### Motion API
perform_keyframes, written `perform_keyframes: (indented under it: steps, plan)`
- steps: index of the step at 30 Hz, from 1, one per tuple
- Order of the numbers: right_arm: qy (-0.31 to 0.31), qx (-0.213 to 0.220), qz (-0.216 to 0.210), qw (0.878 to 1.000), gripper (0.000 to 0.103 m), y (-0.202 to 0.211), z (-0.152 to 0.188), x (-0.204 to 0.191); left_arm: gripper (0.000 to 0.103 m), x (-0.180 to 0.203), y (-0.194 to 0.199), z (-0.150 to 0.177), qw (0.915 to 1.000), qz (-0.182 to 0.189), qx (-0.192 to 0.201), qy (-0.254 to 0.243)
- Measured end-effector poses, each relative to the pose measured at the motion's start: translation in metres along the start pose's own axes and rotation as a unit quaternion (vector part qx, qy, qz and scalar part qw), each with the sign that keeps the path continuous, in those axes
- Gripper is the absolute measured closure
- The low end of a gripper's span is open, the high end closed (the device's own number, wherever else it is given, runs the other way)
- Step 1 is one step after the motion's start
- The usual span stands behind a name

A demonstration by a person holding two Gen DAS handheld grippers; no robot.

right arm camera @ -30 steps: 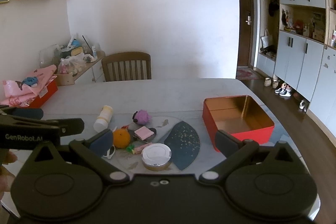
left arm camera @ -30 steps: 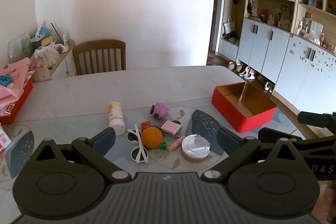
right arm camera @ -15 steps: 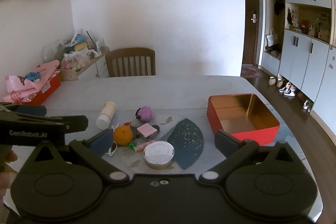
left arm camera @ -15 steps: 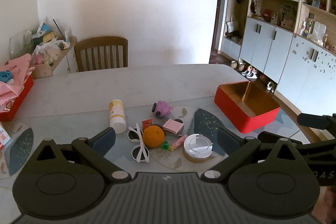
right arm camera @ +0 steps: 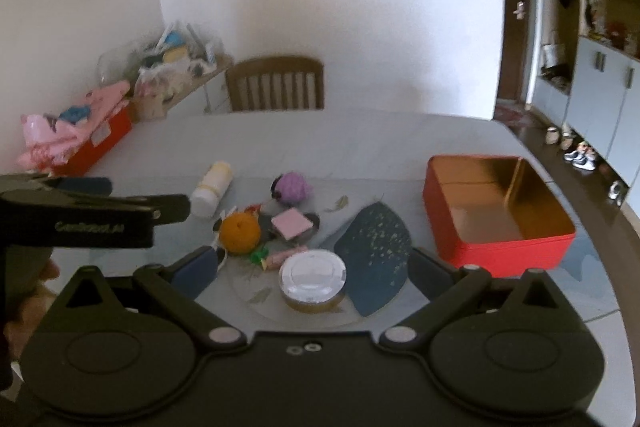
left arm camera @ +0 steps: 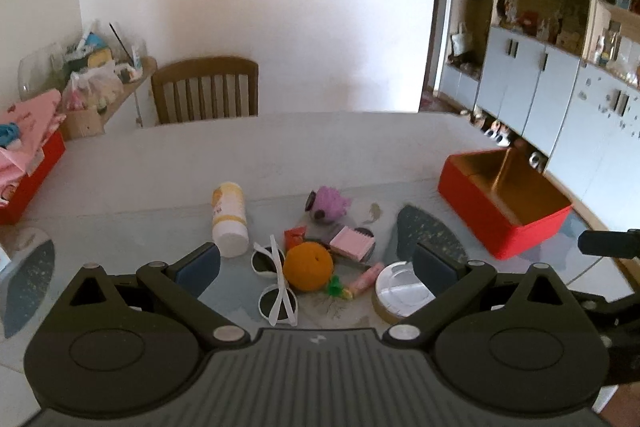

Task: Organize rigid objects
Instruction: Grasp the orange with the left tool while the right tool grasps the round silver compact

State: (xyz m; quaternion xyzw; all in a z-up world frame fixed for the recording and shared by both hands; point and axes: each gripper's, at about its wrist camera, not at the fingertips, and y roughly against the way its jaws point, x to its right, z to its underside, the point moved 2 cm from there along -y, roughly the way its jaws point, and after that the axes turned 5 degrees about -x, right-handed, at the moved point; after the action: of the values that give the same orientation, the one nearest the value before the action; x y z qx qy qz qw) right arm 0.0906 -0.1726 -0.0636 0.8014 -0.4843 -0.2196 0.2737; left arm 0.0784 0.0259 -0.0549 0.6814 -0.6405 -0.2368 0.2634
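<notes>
A: Report container status.

B: The red tin box point(right arm camera: 498, 211) sits at right of centre in the right wrist view, lid off, gold interior bare. A second red box point(right arm camera: 94, 147) stands at the left edge, with pink cloth point(right arm camera: 60, 131) piled on it.

A: Location of the loose items?

B: All lie on the table point(right arm camera: 360, 139), lower centre of the frame, clear of the red tin box: orange point(right arm camera: 239, 233), pink notepad point(right arm camera: 291, 223), purple toy point(right arm camera: 292, 188), white bottle point(right arm camera: 212, 189) on its side, round silver-lidded tin point(right arm camera: 313, 278), pink tube point(right arm camera: 286, 257). White sunglasses point(left arm camera: 276, 283) touch the orange in the left wrist view.

A: Gripper states?

B: Left gripper point(left arm camera: 316, 263): jaws spread wide, holding nothing. Right gripper point(right arm camera: 312, 267): jaws likewise apart, empty, with the round silver-lidded tin between them in the frame.
</notes>
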Motion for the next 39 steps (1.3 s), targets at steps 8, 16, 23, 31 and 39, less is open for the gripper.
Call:
perform_keyframes:
  steps: [8, 16, 23, 31, 39]
  plan:
    - [0.045, -0.054, -0.029, 0.997, 0.007, -0.052, 0.01, 0.008, 0.001, 0.003, -0.052, 0.006, 0.9995, 0.004, -0.031, 0.001]
    - [0.094, -0.09, -0.037, 0.991, 0.013, -0.106, 0.013, 0.009, 0.01, -0.001, -0.101, 0.006, 0.998, -0.017, -0.06, 0.009]
    - [0.114, -0.111, -0.045, 0.986, 0.014, -0.139, 0.013, 0.012, 0.018, 0.0, -0.129, 0.005, 0.997, -0.03, -0.071, 0.007]
    - [0.119, -0.128, -0.059, 0.983, 0.02, -0.159, 0.012, 0.012, 0.031, 0.004, -0.154, 0.003, 0.9956, -0.037, -0.086, -0.012]
    - [0.12, -0.13, -0.061, 0.982, 0.027, -0.164, 0.01, 0.008, 0.045, 0.006, -0.165, 0.007, 0.9945, -0.046, -0.09, -0.027]
